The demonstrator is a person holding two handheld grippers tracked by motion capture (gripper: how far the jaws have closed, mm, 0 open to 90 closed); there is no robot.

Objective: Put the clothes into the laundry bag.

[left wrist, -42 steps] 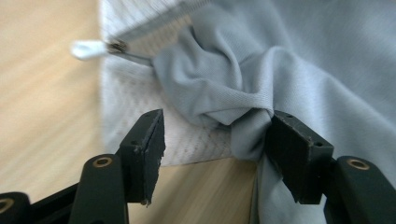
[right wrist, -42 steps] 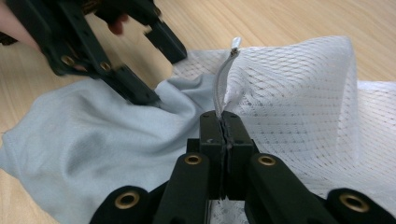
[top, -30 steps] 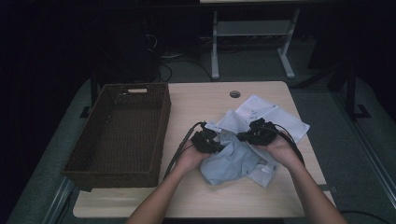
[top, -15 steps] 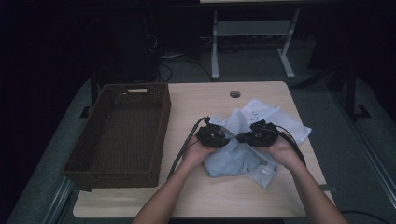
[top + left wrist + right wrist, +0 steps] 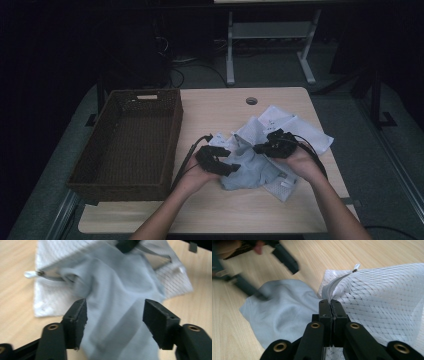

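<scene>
Holding now: the right gripper (image 5: pixel 263 148) pinches the edge of a white mesh bag (image 5: pixel 384 302), its jaws pressed together on the mesh beside the zipper (image 5: pixel 337 281).
Left gripper: the left gripper (image 5: pixel 115 315) has just been opening; its jaws stand spread over the pale blue cloth (image 5: pixel 117 305), pads clear of the fabric.
Cloth: lies crumpled on the wooden table (image 5: pixel 220 112), its far end running into the mouth of the mesh bag, the near end spilling out toward the person.
Bag: lies on the table's right half, partly under the cloth, well apart from the basket.
Basket: a dark wicker basket (image 5: pixel 127 145) sits on the table's left side, just beside the left hand (image 5: pixel 192 177).
</scene>
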